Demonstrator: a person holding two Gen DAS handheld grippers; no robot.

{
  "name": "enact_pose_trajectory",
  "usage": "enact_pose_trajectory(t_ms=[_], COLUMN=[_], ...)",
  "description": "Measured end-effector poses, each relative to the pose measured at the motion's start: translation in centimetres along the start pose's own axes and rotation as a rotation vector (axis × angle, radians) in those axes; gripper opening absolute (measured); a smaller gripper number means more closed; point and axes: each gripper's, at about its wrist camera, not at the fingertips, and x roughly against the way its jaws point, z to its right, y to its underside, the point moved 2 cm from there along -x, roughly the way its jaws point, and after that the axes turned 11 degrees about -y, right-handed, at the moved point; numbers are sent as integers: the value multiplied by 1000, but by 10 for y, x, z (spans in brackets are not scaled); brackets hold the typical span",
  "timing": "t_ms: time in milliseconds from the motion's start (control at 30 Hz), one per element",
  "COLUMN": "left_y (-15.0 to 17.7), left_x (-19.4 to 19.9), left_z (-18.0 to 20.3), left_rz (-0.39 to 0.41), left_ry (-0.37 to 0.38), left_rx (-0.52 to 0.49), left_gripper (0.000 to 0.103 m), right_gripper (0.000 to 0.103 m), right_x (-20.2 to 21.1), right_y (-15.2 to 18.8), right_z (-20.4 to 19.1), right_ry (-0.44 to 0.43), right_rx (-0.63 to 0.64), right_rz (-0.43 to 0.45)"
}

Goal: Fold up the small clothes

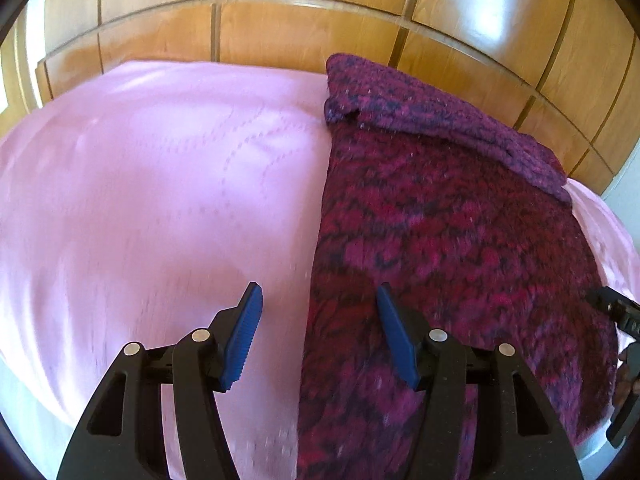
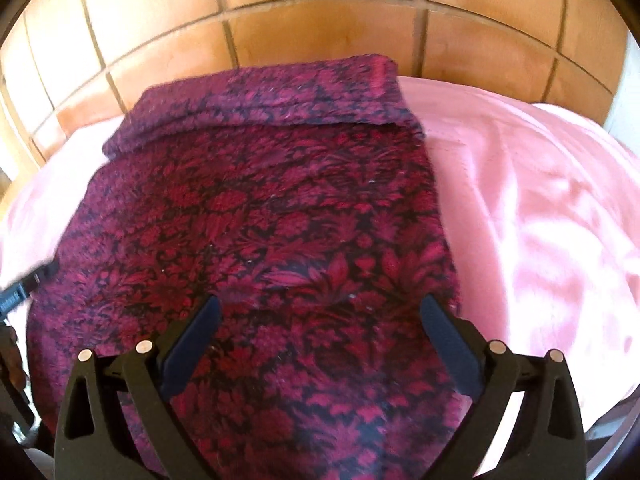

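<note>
Left gripper (image 1: 319,334) hangs released astride the cloth's (image 1: 440,240) left edge; right gripper (image 2: 320,344) hovers released above it on the pink sheet (image 1: 140,200). Pinch both near corners evenly before folding.

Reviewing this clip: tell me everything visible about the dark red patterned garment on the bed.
The patterned garment is a soft-looking cloth in magenta and crimson with a dark floral print. It lies spread flat on the pink bedsheet, its far end folded over into a thicker band near the wooden headboard. Its side edges run fairly straight. The left gripper straddles one side edge, the right gripper is over its near part; both have jaws apart, with no pad seen pressing the cloth.
</note>
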Motion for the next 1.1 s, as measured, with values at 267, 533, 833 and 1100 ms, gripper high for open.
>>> enact_pose_trajectory(t_ms=[267, 533, 833, 1100], left_y=[24, 52, 38, -34], left_x=[24, 36, 52, 48], left_z=[-14, -2, -15, -18], left_rz=[-79, -146, -130, -65], left_ry=[168, 256, 369, 586], left_rx=[-58, -223, -157, 60], left_gripper=[55, 44, 15, 15], right_gripper=[79, 52, 18, 16], right_x=[36, 46, 58, 65], right_y=[11, 47, 59, -14], right_z=[25, 33, 21, 17], right_ry=[-11, -53, -160, -332], right_rx=[-81, -119, -115, -174], right_rz=[27, -93, -182, 4])
